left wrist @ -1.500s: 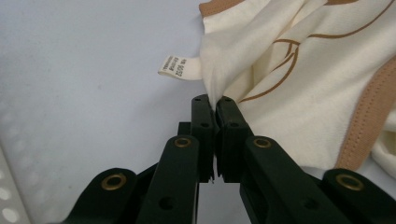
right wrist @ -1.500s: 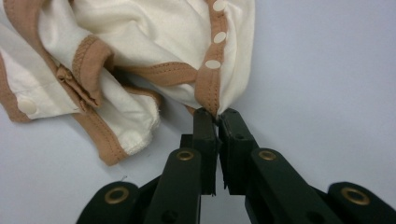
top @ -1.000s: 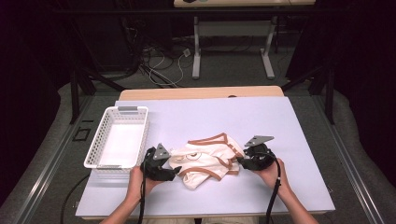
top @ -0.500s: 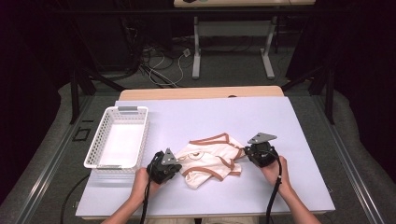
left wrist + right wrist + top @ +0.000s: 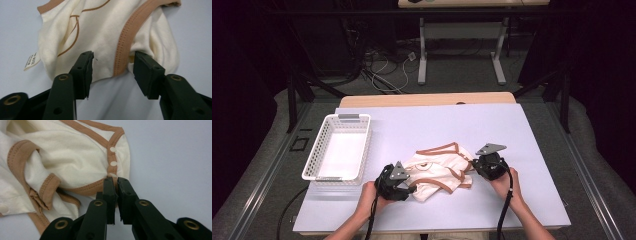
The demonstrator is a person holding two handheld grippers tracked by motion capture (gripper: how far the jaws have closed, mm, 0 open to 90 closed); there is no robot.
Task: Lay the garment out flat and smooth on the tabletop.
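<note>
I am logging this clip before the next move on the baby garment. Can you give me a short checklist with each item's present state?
1. Right gripper shut on the garment, at the brown hem by the snaps: ok.
2. Left gripper gripping the garment: not ok; its fingers have just been opening and stand apart, cloth between them but not pinched.
3. Garment lies wholly on the table: ok.
4. Garment spread flat: not ok, it is bunched.
5. White basket apart from both hands: ok.
</note>
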